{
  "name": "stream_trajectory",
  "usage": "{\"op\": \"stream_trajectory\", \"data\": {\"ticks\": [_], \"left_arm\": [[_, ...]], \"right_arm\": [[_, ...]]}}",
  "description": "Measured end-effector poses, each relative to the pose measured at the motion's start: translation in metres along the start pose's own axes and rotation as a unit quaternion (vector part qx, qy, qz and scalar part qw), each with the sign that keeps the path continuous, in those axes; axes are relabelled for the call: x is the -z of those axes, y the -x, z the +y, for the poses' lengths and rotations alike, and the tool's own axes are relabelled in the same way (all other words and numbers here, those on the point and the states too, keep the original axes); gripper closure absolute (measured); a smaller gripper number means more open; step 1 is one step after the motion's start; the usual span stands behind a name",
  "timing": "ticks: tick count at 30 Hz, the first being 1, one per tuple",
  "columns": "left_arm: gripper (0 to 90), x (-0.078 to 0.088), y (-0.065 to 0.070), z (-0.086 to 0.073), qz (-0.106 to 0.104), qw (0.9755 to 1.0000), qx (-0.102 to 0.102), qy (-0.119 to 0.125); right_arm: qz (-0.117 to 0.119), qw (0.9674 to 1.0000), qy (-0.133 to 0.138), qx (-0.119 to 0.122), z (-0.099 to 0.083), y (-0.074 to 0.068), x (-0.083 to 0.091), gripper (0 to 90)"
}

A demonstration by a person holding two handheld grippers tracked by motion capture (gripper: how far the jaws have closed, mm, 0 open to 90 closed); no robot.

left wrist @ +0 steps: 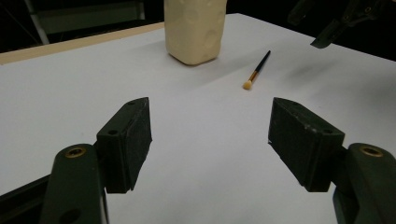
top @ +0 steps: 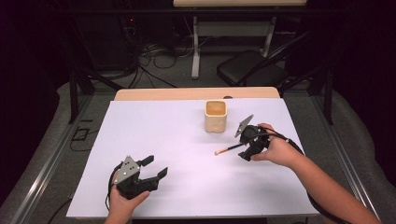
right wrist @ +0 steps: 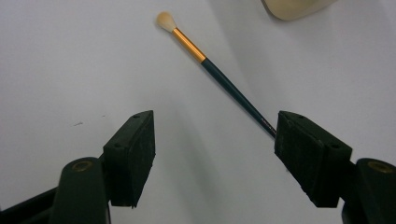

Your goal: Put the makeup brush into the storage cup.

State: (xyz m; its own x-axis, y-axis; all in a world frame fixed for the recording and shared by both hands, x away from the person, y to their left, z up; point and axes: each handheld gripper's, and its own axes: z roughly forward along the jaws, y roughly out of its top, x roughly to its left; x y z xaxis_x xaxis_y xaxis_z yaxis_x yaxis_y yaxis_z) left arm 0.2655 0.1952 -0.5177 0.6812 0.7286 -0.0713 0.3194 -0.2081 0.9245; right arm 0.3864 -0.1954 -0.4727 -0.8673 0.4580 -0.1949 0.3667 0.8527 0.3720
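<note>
A small brush (top: 228, 149) with a pale tip, an orange ferrule and a dark handle lies on the white table cover (top: 187, 154). Seen close in the right gripper view, the brush (right wrist: 219, 74) runs diagonally and its handle end passes behind the right-hand jaw. My right gripper (right wrist: 215, 154) is open just above it, with nothing between the jaws. That gripper (top: 246, 148) hangs over the handle end in the high view. A cream cup (top: 215, 115) stands upright beyond the brush. My left gripper (top: 156, 168) rests open at the front left, pointing toward the cup (left wrist: 194, 28) and the brush (left wrist: 257, 70).
The wooden table edge (top: 196, 93) shows behind the white cover. Past it are a black chair (top: 252, 70), a table frame and cables on the floor. Bare cover lies between my two grippers.
</note>
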Motion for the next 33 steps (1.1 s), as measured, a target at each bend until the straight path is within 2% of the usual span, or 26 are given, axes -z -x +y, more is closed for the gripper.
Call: {"op": "stream_trajectory", "data": {"ticks": [7,10,15,16,21,26,30,33], "left_arm": [[30.1,0.0,0.0,0.0,0.0,1.0,0.001,-0.001],[30.1,0.0,0.0,0.0,-0.001,1.0,0.0,-0.002],[30.1,0.0,-0.001,0.0,-0.001,1.0,0.001,-0.003],[30.1,0.0,-0.001,0.0,-0.001,1.0,0.001,-0.002],[30.1,0.0,-0.001,-0.001,-0.002,1.0,0.002,-0.003],[30.2,0.0,-0.001,-0.001,-0.002,1.0,0.002,-0.004],[30.2,-0.001,-0.001,-0.001,-0.002,1.0,0.002,-0.005],[30.3,-0.001,0.0,-0.001,-0.003,1.0,0.003,-0.005]], "right_arm": [[-0.006,0.9999,-0.009,0.008,0.003,0.0,-0.001,28.4],[-0.01,0.9998,-0.006,0.015,0.005,0.0,-0.002,28.4],[-0.011,0.9999,-0.001,0.012,0.009,0.001,-0.003,28.4],[-0.01,0.9998,-0.006,0.014,0.01,0.002,-0.003,28.4],[-0.011,0.9998,0.002,0.017,0.015,0.002,-0.01,28.4],[-0.007,0.9996,-0.022,0.018,0.019,0.004,-0.017,30.0],[-0.009,0.9993,-0.026,0.027,0.022,0.006,-0.023,32.2],[-0.007,0.9993,-0.031,0.023,0.024,0.008,-0.026,32.9]]}}
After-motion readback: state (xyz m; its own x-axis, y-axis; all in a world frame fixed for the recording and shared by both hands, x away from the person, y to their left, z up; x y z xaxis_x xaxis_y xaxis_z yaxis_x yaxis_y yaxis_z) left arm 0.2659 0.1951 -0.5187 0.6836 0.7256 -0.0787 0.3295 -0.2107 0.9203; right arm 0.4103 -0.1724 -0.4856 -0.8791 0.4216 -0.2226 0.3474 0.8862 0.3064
